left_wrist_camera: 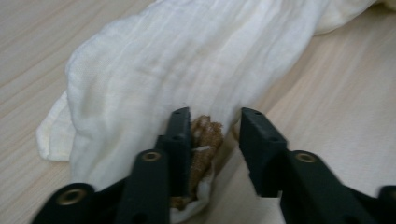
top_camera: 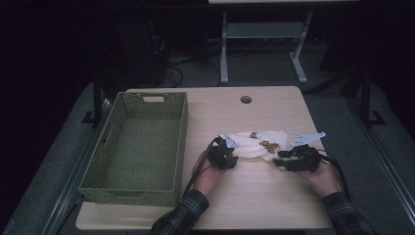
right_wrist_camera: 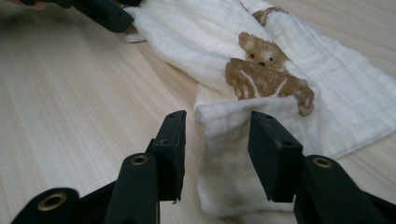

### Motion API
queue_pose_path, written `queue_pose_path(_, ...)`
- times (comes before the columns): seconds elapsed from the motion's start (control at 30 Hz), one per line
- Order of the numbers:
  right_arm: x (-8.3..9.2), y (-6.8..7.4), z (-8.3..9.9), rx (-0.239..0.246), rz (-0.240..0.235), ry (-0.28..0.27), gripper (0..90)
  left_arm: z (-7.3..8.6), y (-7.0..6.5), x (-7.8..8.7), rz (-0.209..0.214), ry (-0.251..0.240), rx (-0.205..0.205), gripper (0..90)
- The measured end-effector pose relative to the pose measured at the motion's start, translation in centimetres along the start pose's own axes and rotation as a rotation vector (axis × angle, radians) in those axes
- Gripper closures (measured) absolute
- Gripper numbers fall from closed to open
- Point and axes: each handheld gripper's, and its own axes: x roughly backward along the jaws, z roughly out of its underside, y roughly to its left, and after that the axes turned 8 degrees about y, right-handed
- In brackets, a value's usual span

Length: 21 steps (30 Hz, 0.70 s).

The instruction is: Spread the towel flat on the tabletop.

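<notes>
Both grippers, left gripper (top_camera: 229,155) and right gripper (top_camera: 282,161), stand with jaws spread around, not pinching, the near edge of a folded white bear-print cloth (top_camera: 257,144) lying right of the green basket (top_camera: 110,181), so 1 loose layer could slip free and unfold it.

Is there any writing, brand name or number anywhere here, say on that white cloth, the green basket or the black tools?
None: no readable word, number or brand.
White cloth: no lettering, just a brown teddy bear print.
Green basket: plain weave, no tag seen.
Left gripper and right gripper: plain black jaws, no markings seen.
Table: bare wood grain.
</notes>
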Motion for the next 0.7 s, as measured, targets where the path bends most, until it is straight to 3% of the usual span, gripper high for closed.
queue_pose_path(0.07, -0.3, -0.2, 0.0, 0.005, 0.022, 0.010, 75.3, -0.1, 0.4, 0.1, 0.018, -0.005, 0.010, 82.2)
queue_pose_path(0.13, -0.2, -0.3, 0.0, 0.008, 0.035, -0.002, 83.3, -0.2, 0.6, 0.6, 0.048, -0.010, 0.024, 86.5)
queue_pose_path(0.37, 1.5, -1.3, 0.5, -0.012, 0.049, -0.071, 84.5, -1.2, 0.5, 5.3, 0.174, -0.098, 0.049, 87.2)
queue_pose_path(0.5, 1.9, -2.0, 0.8, -0.031, 0.051, -0.082, 84.4, -1.8, 0.8, 6.3, 0.162, -0.093, 0.035, 85.6)
queue_pose_path(0.6, 1.9, -2.2, 0.9, -0.030, 0.058, -0.083, 84.4, -1.8, 1.6, 5.3, 0.139, -0.073, 0.053, 83.4)
queue_pose_path(0.63, 1.8, -2.2, 0.8, -0.030, 0.061, -0.079, 84.5, -1.6, 2.4, 3.9, 0.114, -0.053, 0.071, 82.9)
queue_pose_path(0.7, 1.7, -2.3, 0.9, -0.033, 0.060, -0.074, 84.5, -1.6, 2.9, 2.8, 0.099, -0.037, 0.076, 82.9)
